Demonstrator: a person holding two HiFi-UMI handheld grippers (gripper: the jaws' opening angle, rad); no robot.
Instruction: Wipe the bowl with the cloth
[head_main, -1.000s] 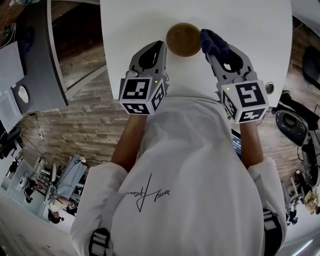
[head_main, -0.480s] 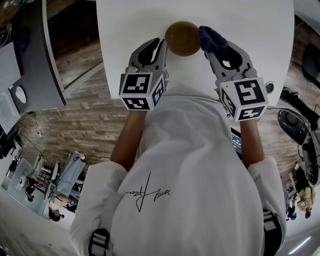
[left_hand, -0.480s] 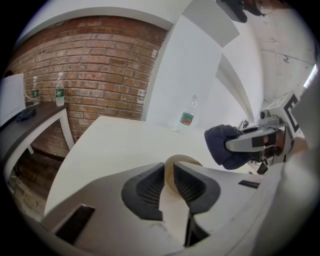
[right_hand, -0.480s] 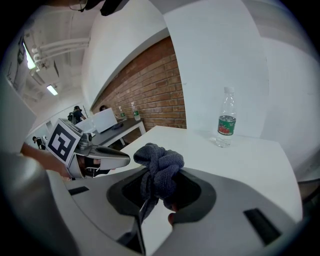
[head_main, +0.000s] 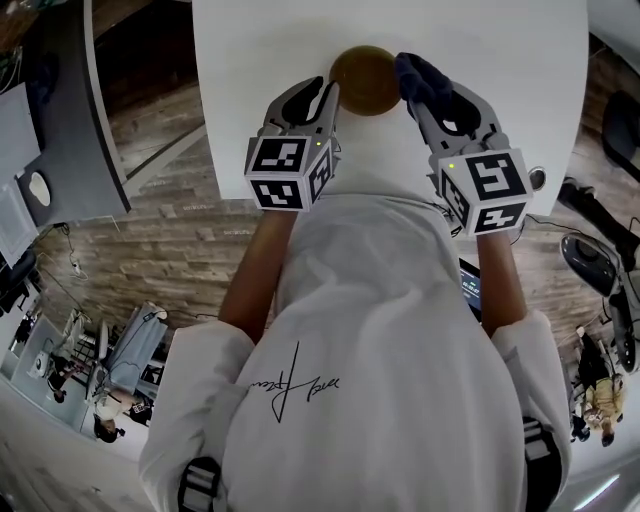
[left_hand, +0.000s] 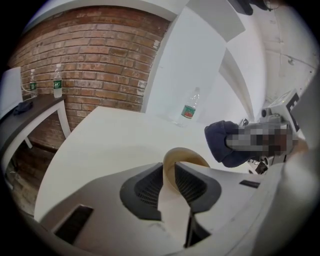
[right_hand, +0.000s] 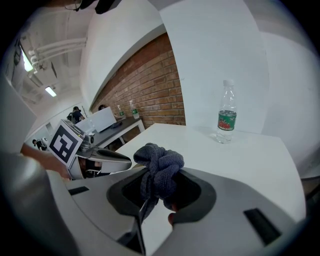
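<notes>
A tan bowl (head_main: 366, 79) sits on the white table (head_main: 480, 40) in front of me. My left gripper (head_main: 331, 98) is shut on the bowl's near-left rim; in the left gripper view the rim (left_hand: 172, 170) is pinched between the two dark pads. My right gripper (head_main: 412, 82) is shut on a bunched dark blue cloth (head_main: 420, 78), held just to the right of the bowl. The right gripper view shows the cloth (right_hand: 159, 167) bulging up out of the jaws, with the left gripper (right_hand: 102, 159) off to its left.
A clear water bottle with a green label (right_hand: 226, 113) stands at the far side of the table, also seen as the bottle (left_hand: 189, 107) in the left gripper view. A brick wall (left_hand: 95, 55) lies behind, with a dark side table (left_hand: 30, 112) carrying two bottles.
Both grippers have edged slightly forward and inward; the left one has closed in on the bowl's rim, and the cloth stays beside the bowl's right edge.
</notes>
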